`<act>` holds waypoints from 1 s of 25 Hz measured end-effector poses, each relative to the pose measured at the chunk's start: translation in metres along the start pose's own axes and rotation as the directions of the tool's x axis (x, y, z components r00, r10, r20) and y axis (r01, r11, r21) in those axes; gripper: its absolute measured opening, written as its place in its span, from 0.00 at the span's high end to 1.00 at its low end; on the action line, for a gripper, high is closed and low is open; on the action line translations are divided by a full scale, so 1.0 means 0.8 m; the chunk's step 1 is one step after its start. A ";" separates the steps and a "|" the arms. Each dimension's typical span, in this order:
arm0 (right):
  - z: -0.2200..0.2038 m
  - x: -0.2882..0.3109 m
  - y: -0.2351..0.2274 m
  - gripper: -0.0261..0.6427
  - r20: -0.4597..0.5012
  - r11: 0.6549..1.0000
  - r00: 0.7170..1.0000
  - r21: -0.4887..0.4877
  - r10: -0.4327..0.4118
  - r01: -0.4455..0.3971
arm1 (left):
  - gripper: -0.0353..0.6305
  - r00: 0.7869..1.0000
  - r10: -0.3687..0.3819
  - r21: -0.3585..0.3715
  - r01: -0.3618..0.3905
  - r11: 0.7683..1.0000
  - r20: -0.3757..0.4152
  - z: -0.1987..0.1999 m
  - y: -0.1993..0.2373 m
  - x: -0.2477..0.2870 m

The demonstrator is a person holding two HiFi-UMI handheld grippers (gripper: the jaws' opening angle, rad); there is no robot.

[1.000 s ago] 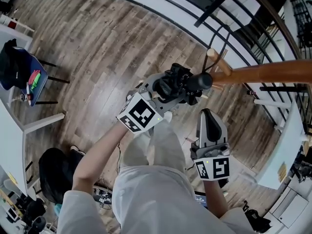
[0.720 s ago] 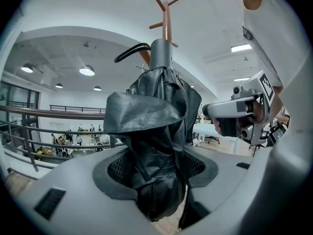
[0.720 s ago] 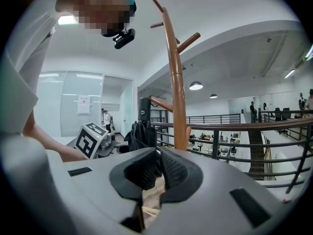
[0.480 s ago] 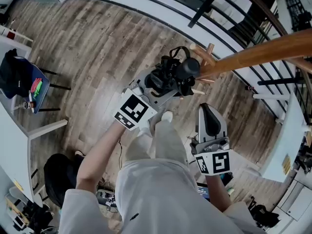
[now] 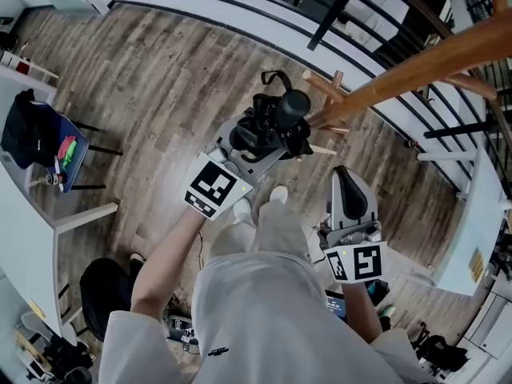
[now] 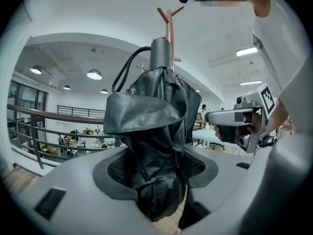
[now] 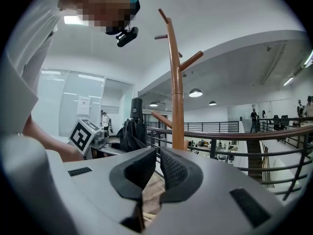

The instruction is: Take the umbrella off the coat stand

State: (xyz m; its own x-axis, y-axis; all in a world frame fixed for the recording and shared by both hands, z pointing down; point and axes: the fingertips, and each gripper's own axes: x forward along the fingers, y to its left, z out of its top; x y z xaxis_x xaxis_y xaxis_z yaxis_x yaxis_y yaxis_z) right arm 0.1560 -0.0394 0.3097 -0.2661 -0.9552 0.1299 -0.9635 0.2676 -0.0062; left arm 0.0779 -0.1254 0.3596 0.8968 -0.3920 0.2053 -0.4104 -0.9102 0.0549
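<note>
The right gripper (image 7: 155,173) is closest in, held low beside the person's trousers (image 5: 264,238), its jaws drawn almost together with nothing between them. Ahead of it, the left gripper (image 6: 156,180) pinches the folded black umbrella (image 6: 151,126) by its bunched canopy, handle end up. The umbrella sits just beside the lower pegs of the wooden coat stand (image 5: 416,62); I cannot tell whether they touch. Beyond is a black railing (image 5: 240,6).
</note>
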 end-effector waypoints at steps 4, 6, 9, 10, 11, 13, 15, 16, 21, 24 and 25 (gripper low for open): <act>0.011 -0.008 -0.010 0.89 0.013 1.000 1.000 0.000 -0.018 0.018 | 0.56 1.000 0.011 -0.001 -0.011 1.000 -0.001 0.011 -0.007 -0.008; 0.019 -0.012 -0.001 0.89 0.022 1.000 0.999 -0.007 -0.023 0.023 | 0.56 1.000 0.016 -0.001 -0.016 1.000 0.005 0.016 -0.009 -0.024; 0.031 -0.016 0.005 0.89 0.037 1.000 0.999 -0.018 -0.025 0.026 | 0.56 1.000 0.028 -0.016 -0.027 0.999 0.014 0.027 -0.013 -0.039; 0.034 -0.017 0.005 0.89 0.041 1.000 0.999 -0.020 -0.023 0.024 | 0.56 0.999 0.033 -0.024 -0.033 0.999 0.017 0.029 -0.014 -0.042; 0.036 -0.019 0.005 0.89 0.046 1.000 0.999 -0.021 -0.021 0.022 | 0.56 0.999 0.039 -0.030 -0.038 0.999 0.019 0.032 -0.016 -0.045; 0.041 -0.025 0.005 0.89 0.052 1.000 0.998 -0.020 -0.021 0.022 | 0.56 0.998 0.048 -0.040 -0.047 0.998 0.027 0.037 -0.022 -0.051; 0.047 -0.031 0.004 0.89 0.057 1.000 0.998 -0.009 -0.024 0.025 | 0.56 0.998 0.058 -0.046 -0.056 0.997 0.034 0.043 -0.028 -0.060; 0.051 -0.033 0.004 0.89 0.058 1.000 0.998 -0.004 -0.027 0.027 | 0.56 0.997 0.063 -0.048 -0.061 0.997 0.035 0.046 -0.031 -0.064; 0.068 -0.048 0.000 0.89 0.067 0.999 0.997 -0.018 -0.043 0.044 | 0.56 0.995 0.093 -0.066 -0.090 0.994 0.045 0.062 -0.042 -0.087; 0.073 -0.059 -0.002 0.89 0.068 0.998 0.996 -0.028 -0.050 0.052 | 0.56 0.995 0.090 -0.112 -0.085 0.990 0.037 0.068 -0.052 -0.098; 0.074 -0.062 -0.002 0.89 0.068 0.998 0.996 -0.030 -0.052 0.054 | 0.56 0.995 0.088 -0.136 -0.083 0.987 0.035 0.070 -0.056 -0.101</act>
State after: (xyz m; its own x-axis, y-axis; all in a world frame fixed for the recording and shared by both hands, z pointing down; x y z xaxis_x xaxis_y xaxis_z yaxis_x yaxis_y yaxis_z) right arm 0.1691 0.0004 0.2445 -0.2168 -0.9742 0.0627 -0.9752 0.2190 0.0309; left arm 0.0334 -0.0602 0.2860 0.8623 -0.4753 0.1747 -0.5019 -0.8480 0.1703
